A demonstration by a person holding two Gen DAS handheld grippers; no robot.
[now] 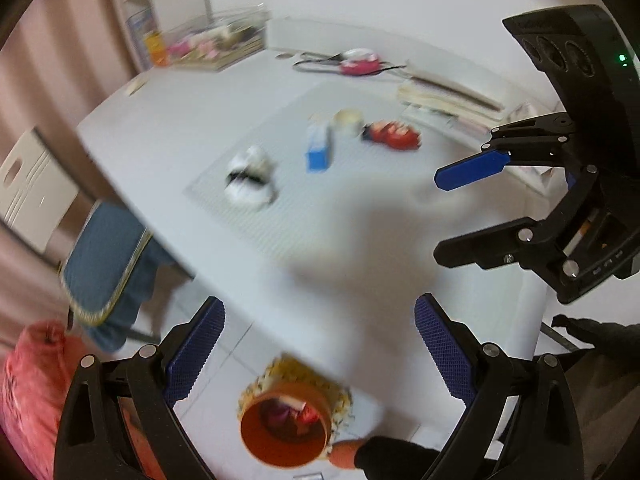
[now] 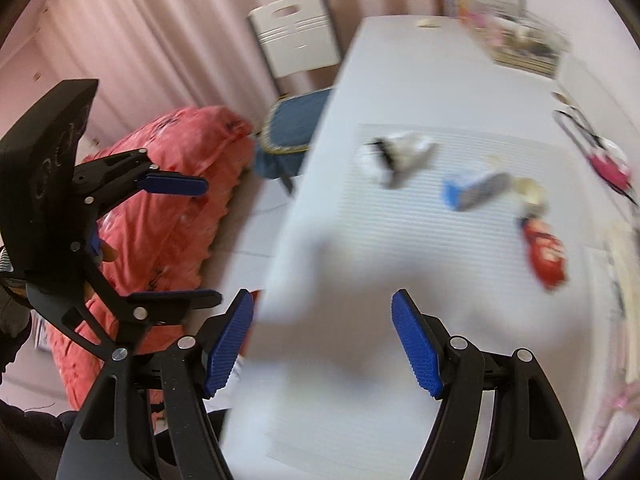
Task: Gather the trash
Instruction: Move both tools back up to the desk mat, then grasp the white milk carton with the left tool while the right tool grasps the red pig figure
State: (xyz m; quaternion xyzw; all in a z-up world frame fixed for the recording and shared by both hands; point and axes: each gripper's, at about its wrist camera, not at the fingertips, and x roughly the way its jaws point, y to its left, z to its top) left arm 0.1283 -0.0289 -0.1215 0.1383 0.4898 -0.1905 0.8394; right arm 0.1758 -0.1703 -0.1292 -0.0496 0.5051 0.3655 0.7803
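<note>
Lying on the white table (image 1: pixel 168 136), the crumpled paper wad (image 1: pixel 250 178) looked light and squashy, best pinched across its bulk; left gripper (image 1: pixel 316 350) and right gripper (image 2: pixel 322 344) hung open, empty

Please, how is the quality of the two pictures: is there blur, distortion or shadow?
Left wrist view: motion blur smears the crumpled white trash and blue carton; the left claw stays sharp; fisheye bends the table edge. Right wrist view: the same blur, strongest on the red packet; a soft grey shadow lies ahead of the right claw.
</note>
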